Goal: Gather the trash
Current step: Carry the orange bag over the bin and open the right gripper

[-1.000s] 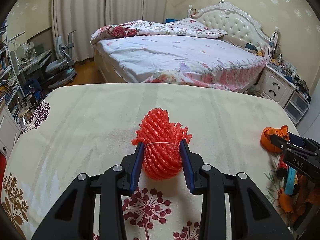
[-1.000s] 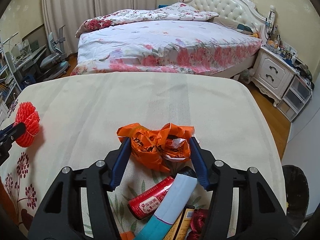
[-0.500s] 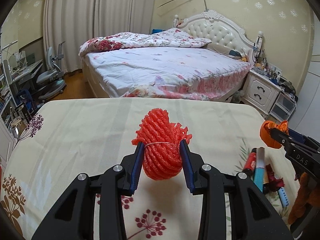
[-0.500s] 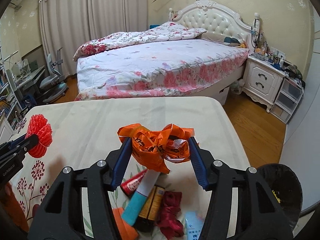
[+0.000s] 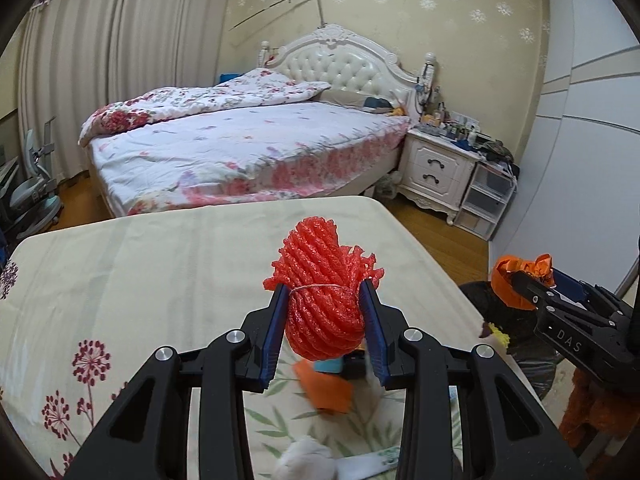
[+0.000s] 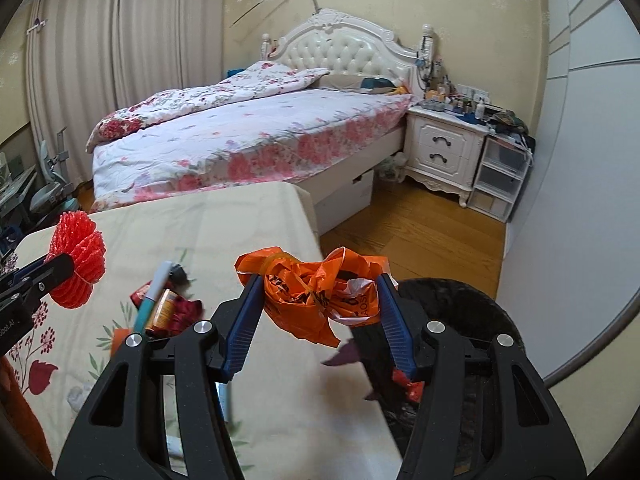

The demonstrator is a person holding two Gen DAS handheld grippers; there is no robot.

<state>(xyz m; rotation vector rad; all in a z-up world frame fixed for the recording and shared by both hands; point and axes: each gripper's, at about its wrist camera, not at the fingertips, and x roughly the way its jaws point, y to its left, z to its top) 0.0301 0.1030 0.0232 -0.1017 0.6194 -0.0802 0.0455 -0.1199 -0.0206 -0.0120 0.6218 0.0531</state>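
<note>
1. Gripping a red foam net point(image 5: 324, 292), the left tool point(image 5: 325, 320) has its blue pads pressed on both sides of the bundle; net held up off the tabletop point(image 5: 160, 264).
2. Right tool point(image 6: 320, 312) clamped on a crumpled orange plastic bag point(image 6: 316, 296), bag pinched between both pads, hanging free past the tabletop edge.
3. Black trash bin point(image 6: 460, 312) at 3–4 o'clock of the orange bag in the right wrist view, on the floor beside the tabletop; some red scraps visible inside.
4. Left wrist view: right tool with the orange bag shows at 3 o'clock, over the dark bin.
5. Remaining litter pile point(image 6: 164, 304) on the tabletop at 9 o'clock of the orange bag: teal tube, can, dark red wrapper, touching each other.
6. White crumpled wad point(image 5: 304, 460) at 6 o'clock in the left wrist view, blurred.
7. Bed point(image 6: 256, 136) at 12 o'clock behind the tabletop; white nightstand point(image 6: 444, 148) at 2 o'clock.
</note>
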